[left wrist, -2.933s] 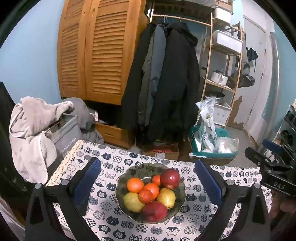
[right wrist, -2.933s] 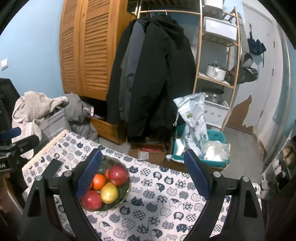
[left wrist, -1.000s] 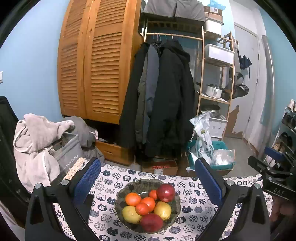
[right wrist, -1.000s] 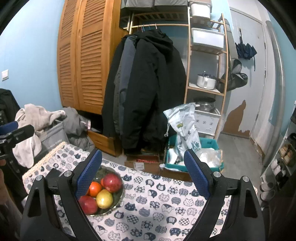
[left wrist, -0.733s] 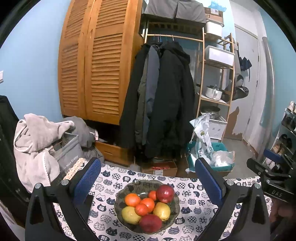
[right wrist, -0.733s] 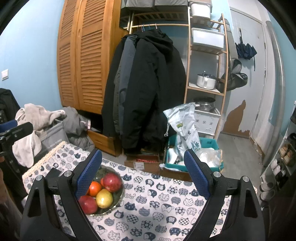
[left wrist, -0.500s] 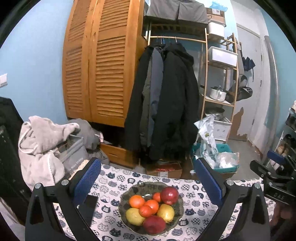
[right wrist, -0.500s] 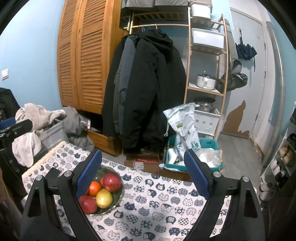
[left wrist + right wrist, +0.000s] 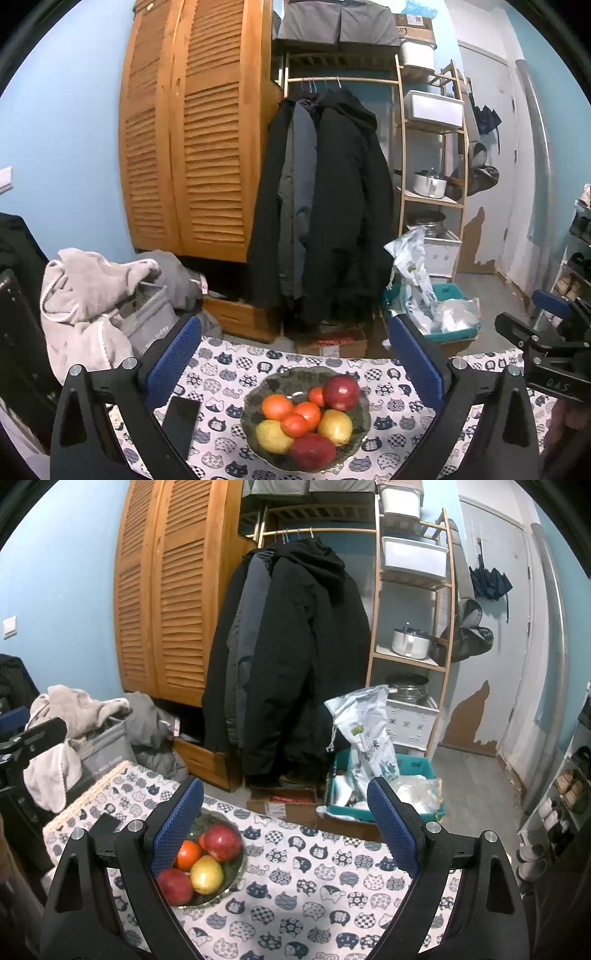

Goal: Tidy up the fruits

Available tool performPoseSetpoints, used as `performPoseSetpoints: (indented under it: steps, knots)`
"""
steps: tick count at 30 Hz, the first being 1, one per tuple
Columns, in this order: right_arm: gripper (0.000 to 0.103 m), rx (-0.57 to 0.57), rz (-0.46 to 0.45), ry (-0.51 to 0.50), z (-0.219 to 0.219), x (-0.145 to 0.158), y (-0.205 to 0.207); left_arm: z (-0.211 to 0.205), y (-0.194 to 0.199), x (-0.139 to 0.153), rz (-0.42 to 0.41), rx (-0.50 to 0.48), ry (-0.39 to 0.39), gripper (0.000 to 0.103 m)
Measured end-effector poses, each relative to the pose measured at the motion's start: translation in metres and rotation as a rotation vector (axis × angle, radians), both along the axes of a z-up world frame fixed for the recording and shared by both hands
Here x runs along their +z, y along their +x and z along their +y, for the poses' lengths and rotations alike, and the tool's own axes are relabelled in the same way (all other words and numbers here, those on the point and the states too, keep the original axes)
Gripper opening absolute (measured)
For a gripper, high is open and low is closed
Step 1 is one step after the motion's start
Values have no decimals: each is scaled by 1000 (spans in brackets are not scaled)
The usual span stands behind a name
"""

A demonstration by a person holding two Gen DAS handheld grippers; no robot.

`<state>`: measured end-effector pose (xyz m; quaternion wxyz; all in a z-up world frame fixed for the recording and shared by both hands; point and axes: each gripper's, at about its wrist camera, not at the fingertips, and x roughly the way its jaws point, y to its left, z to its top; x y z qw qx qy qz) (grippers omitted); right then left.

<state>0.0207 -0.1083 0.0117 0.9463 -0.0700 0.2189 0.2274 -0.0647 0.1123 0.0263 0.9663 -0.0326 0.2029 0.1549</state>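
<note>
Both tools are held level above the table, aimed at the far wall. The left gripper (image 9: pixel 293 356) has its jaws spread wide and empty, framing the fruit bowl (image 9: pixel 306 415) at 6 o'clock in its view. The right gripper (image 9: pixel 284 821) is likewise gaping and empty, the bowl lying at 7 o'clock behind its left finger. The bowl sits on the cat-print tablecloth (image 9: pixel 314 893), heaped with apples, oranges and lemons. A black phone (image 9: pixel 181 424) lies to its left. Farther back, dark coats (image 9: pixel 325 206) hang at 12 o'clock.

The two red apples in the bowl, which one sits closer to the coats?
The red apple at the bowl's far right rim; the other red apple lies at the near edge.
</note>
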Motion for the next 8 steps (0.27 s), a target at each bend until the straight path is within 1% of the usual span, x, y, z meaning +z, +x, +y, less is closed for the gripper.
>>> performPoseSetpoints:
  steps: [8]
  knots:
    - [89,0,-1,-1,0,0,0,1,0,-1,7,4,-21,102]
